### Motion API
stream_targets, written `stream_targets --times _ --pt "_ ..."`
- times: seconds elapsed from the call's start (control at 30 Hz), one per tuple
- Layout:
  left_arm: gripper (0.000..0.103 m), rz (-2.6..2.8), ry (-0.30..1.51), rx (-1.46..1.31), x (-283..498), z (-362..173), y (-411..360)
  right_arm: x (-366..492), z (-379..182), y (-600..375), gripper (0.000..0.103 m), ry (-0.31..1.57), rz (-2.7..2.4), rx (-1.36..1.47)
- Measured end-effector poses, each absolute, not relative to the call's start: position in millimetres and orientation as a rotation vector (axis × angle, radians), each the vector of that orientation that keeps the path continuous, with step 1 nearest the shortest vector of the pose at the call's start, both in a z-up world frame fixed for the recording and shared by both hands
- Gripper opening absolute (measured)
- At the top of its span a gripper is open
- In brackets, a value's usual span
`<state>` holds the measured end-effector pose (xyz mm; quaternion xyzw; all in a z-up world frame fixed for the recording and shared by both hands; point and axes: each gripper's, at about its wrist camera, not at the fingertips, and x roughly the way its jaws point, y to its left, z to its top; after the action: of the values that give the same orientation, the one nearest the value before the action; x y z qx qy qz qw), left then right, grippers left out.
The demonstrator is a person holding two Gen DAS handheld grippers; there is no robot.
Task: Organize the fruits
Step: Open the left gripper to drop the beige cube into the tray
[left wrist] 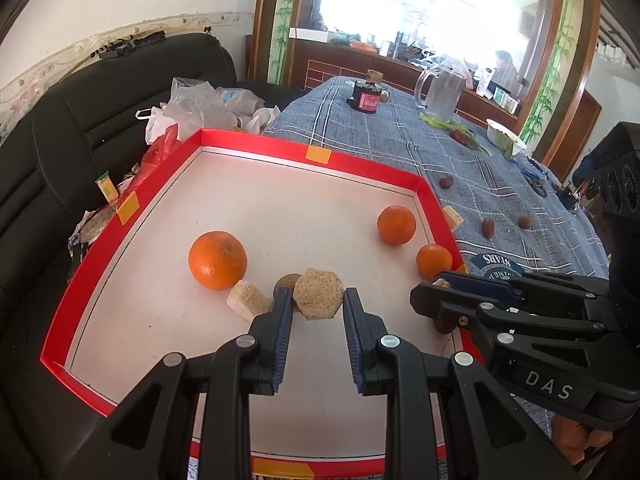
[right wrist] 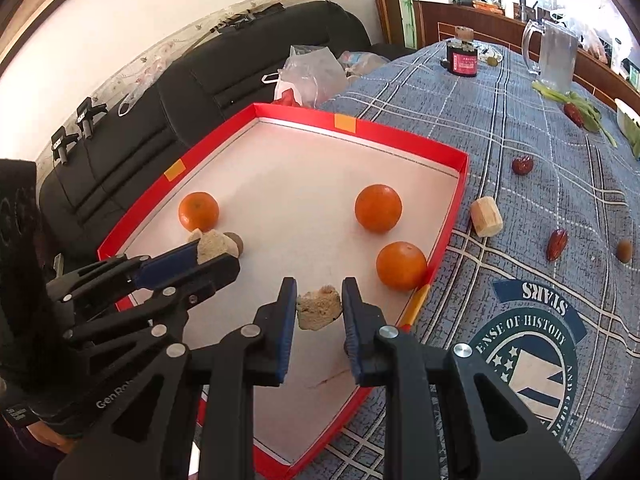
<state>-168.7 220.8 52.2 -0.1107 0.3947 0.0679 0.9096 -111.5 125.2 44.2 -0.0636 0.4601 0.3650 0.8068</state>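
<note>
The left gripper (left wrist: 316,300) reaches low over the red tray (left wrist: 256,150), its jaws narrowed around a tan hexagonal block (left wrist: 319,294); the pads sit just at the block's sides, though whether they press on it cannot be told. Just left of that block lies a smaller tan cube (left wrist: 249,301), and a small brown fruit (left wrist: 289,282) peeks out behind the left jaw. The right gripper (right wrist: 319,300) comes in over the tray's near right corner, tilted down, its jaws also narrow and bracketing a rough tan chunk (right wrist: 319,307) that touches the left pad and sits just off the right one. Three oranges rest on the tray's white floor: a large orange (left wrist: 218,260) toward the left side beside the cube, a second orange (right wrist: 401,266) near the right wall close to the right gripper, and a third orange (right wrist: 378,208) further back. Outside the tray, on the blue checked cloth (right wrist: 520,272) covering the counter, lie a pale cylinder block (right wrist: 486,216) just beside the tray wall, three red dates (right wrist: 557,245) spread well apart, and a brown nut-like fruit (right wrist: 624,251). Further off stand a dark jar (right wrist: 463,58) and a clear pitcher (right wrist: 554,56), with green stalks (right wrist: 576,106) near them. A black sofa (right wrist: 132,128) carrying plastic bags (right wrist: 312,76) runs behind the tray.
</note>
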Motion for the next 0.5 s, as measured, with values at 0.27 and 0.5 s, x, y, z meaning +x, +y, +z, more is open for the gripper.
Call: stream_targets --times 0.27,0.5 --pt "0.03 0.145 0.821 -0.228 -168 52 221 -108 36 123 0.025 1.007 0.775 -0.139" --pt "0.04 0.15 0.835 -0.233 -167 49 220 -107 31 123 0.026 1.024 0.776 -0.136"
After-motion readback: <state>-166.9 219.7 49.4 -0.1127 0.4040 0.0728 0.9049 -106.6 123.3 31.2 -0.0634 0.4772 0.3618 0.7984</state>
